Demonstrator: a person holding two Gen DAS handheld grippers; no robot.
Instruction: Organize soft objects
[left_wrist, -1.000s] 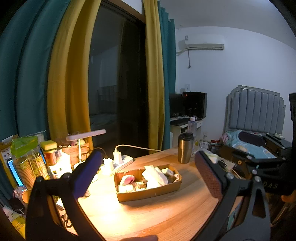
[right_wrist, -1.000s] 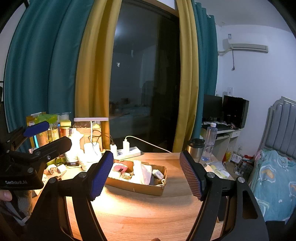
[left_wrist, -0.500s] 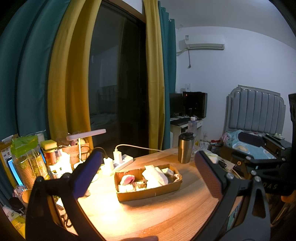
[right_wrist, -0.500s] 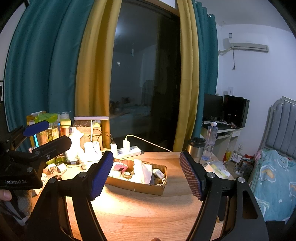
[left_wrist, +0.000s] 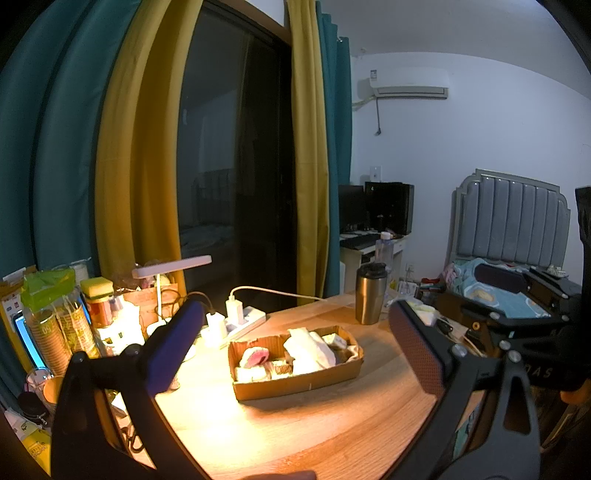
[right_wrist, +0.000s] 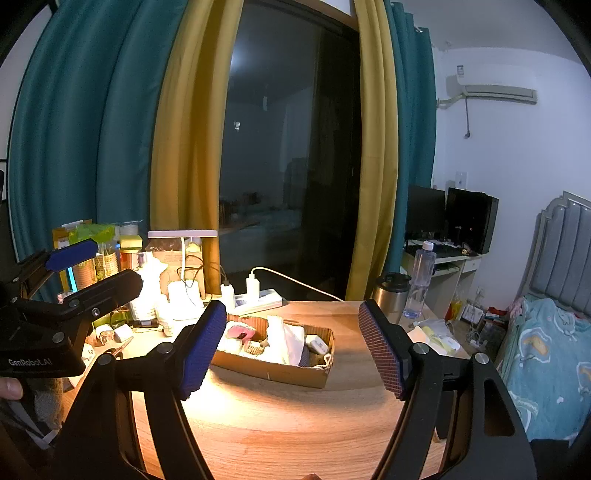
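While both tools hover over the wooden table (left_wrist: 332, 424), the left gripper (left_wrist: 295, 347) and right gripper (right_wrist: 291, 347) stand wide apart, holding nothing. The cardboard tray (right_wrist: 280, 369) of soft objects (left_wrist: 306, 347) sits ahead, framed between each gripper's fingers, untouched. A steel tumbler (left_wrist: 370, 293) stands beyond, right of the tray.

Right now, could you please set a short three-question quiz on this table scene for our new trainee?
1. True or false: both grippers' jaws stand open and empty.
2. What holds the soft items: (a) a bowl, (b) a cardboard box, (c) a bag?
3. Which metal item stands behind the box, beside the water bottle?

Key:
1. True: left gripper, right gripper.
2. b
3. The tumbler.
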